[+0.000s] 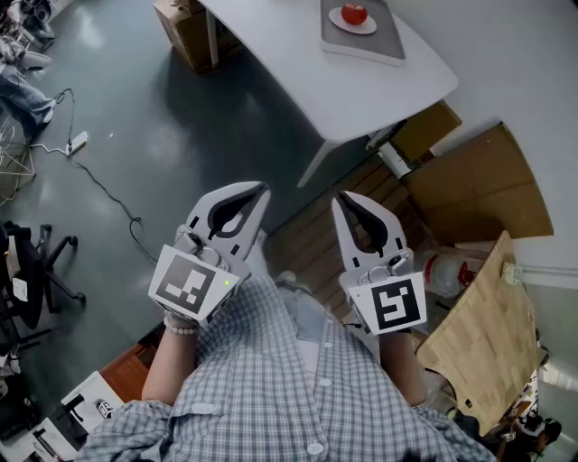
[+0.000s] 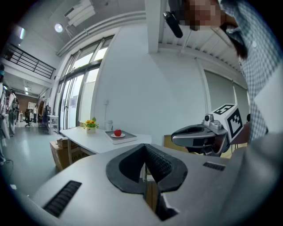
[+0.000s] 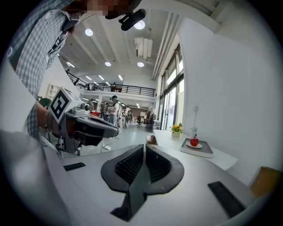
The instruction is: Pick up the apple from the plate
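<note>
A red apple [image 1: 354, 13] rests on a small white plate [image 1: 341, 24], which sits on a grey tray [image 1: 370, 40] on the white table [image 1: 361, 90] far ahead. The apple [image 2: 117, 132] shows small in the left gripper view, and the apple [image 3: 194, 141] also in the right gripper view. My left gripper [image 1: 263, 188] and right gripper [image 1: 338, 198] are held close to my chest, well short of the table. Both are shut with nothing between their jaws.
A cardboard box [image 1: 185, 32] stands under the table's left end. More cardboard sheets [image 1: 479, 189] and a wooden board [image 1: 492, 334] lie to the right. A cable and power strip [image 1: 77, 142] trail on the grey floor at left. A small flower pot [image 2: 91, 125] sits on the table.
</note>
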`<state>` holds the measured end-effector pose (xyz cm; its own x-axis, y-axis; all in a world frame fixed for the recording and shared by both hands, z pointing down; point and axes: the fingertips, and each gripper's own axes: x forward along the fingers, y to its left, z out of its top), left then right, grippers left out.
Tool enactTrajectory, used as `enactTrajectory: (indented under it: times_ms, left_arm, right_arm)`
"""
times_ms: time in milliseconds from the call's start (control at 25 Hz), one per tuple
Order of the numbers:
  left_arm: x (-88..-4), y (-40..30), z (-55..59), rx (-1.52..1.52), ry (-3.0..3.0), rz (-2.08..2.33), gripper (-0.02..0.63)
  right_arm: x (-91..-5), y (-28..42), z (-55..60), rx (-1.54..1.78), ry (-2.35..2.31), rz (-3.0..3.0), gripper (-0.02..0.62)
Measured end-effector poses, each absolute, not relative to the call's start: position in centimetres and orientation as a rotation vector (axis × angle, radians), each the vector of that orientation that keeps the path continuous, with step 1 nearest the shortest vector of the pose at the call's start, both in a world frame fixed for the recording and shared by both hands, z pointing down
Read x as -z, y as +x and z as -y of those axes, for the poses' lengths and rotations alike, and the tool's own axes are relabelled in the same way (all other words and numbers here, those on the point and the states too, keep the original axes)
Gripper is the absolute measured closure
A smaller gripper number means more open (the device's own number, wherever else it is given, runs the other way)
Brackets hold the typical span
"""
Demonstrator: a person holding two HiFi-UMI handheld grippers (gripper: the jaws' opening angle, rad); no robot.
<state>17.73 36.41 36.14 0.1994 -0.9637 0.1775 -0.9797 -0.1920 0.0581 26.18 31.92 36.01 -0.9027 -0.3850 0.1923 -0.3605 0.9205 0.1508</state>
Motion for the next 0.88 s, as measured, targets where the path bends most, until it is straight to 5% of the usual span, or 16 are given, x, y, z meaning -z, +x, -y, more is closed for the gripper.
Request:
enactTrajectory:
  times_ms: [880]
  left_arm:
    - [-37.2, 13.8, -36.9, -0.133, 2.220, 1.928, 0.595]
  right_arm:
    - [-35.4, 23.6, -30.9, 0.007, 0.548, 2.976, 0.563]
